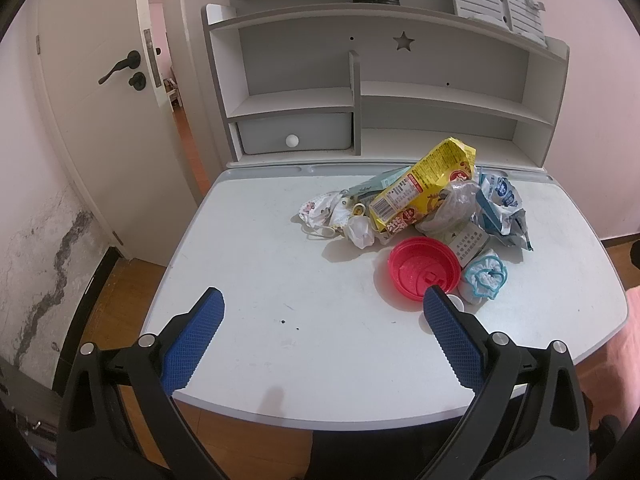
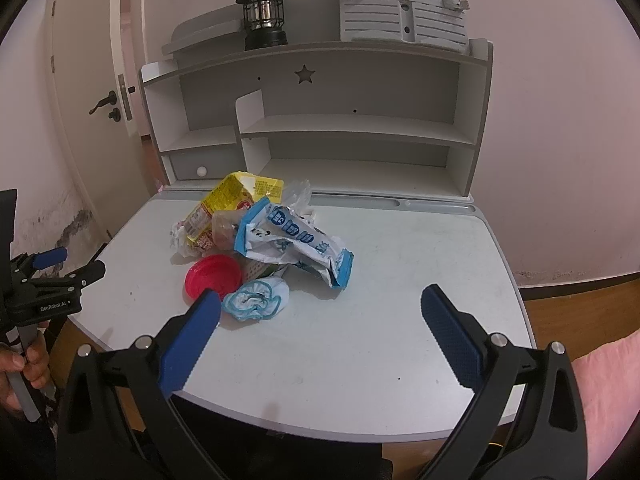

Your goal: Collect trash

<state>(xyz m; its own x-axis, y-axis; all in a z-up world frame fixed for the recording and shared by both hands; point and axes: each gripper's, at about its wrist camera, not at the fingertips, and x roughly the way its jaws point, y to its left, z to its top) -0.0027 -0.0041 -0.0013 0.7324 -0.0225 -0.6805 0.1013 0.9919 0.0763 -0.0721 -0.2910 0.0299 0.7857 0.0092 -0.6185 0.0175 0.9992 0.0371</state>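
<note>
A heap of trash lies on the white desk (image 1: 280, 312): a yellow snack bag (image 1: 424, 184), a blue and white wrapper (image 1: 500, 204), a red plastic lid (image 1: 424, 268), a crumpled blue-edged shoe cover (image 1: 486, 276) and a crumpled face mask (image 1: 320, 210). My left gripper (image 1: 324, 300) hangs open above the desk's near left part, its right fingertip just before the red lid. My right gripper (image 2: 320, 300) is open too, above the near edge, with the shoe cover (image 2: 256, 298) and red lid (image 2: 212, 276) by its left finger. The blue and white wrapper (image 2: 296, 244) lies beyond.
A white shelf unit (image 2: 320, 128) with a small drawer (image 1: 296, 132) stands at the back of the desk, with a black lantern (image 2: 264, 16) on top. A door (image 1: 108, 112) stands ajar on the left. A hand (image 2: 28, 364) holds the left gripper's handle at the desk's left edge.
</note>
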